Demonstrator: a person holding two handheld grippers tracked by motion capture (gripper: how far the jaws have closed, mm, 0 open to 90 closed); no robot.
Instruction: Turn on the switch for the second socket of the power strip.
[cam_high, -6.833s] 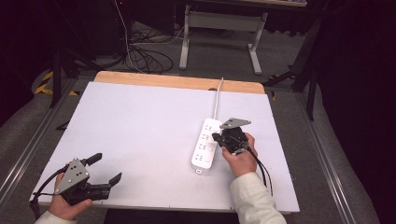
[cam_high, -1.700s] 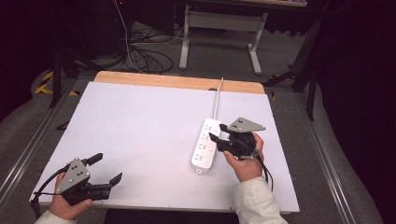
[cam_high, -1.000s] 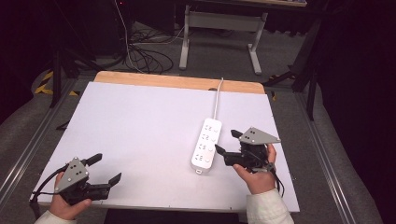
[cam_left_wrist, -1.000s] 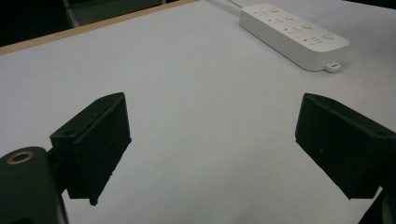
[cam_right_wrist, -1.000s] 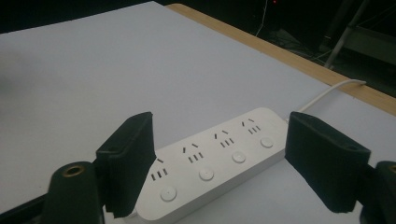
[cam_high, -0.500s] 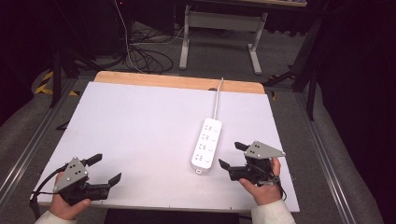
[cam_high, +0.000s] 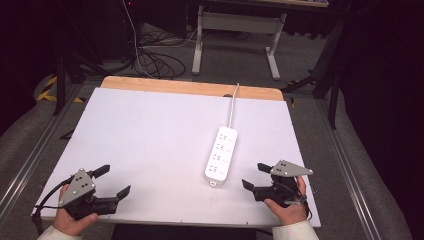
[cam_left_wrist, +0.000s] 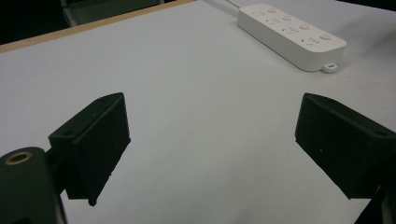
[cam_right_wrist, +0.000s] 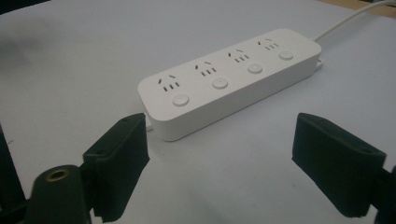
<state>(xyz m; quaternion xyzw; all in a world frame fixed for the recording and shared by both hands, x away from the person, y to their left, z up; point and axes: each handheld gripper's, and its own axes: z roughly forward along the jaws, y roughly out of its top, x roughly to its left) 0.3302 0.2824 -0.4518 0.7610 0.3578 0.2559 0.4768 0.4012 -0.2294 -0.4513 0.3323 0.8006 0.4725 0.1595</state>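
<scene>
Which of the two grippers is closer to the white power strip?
The right gripper, beside the power strip's near end. The left gripper rests far off at the table's opposite corner.

White plastic four-outlet power strip (cam_high: 221, 160): plain white casing, white round buttons, small dark slot marks beside each, white cord (cam_high: 232, 104) toward the frame top. Tabletop (cam_high: 150, 140): flat white sheet, no pattern, with a light tan wood strip (cam_high: 190, 87) along its far edge. Left hand-held gripper (cam_high: 110, 181), lower left of frame: black jaws, grey three-cornered plate with dark dots, black cable. Right hand-held gripper (cam_high: 255, 176), lower right: same black jaws and grey plate. Brass-coloured ring in the black gripper body, lower left of both gripper views. Floor (cam_high: 310, 130): grey carpet, black cables (cam_high: 150, 55) on it at top left, yellow-and-black hazard tape (cam_high: 47, 87) at the left edge. Sleeves: off-white.
</scene>
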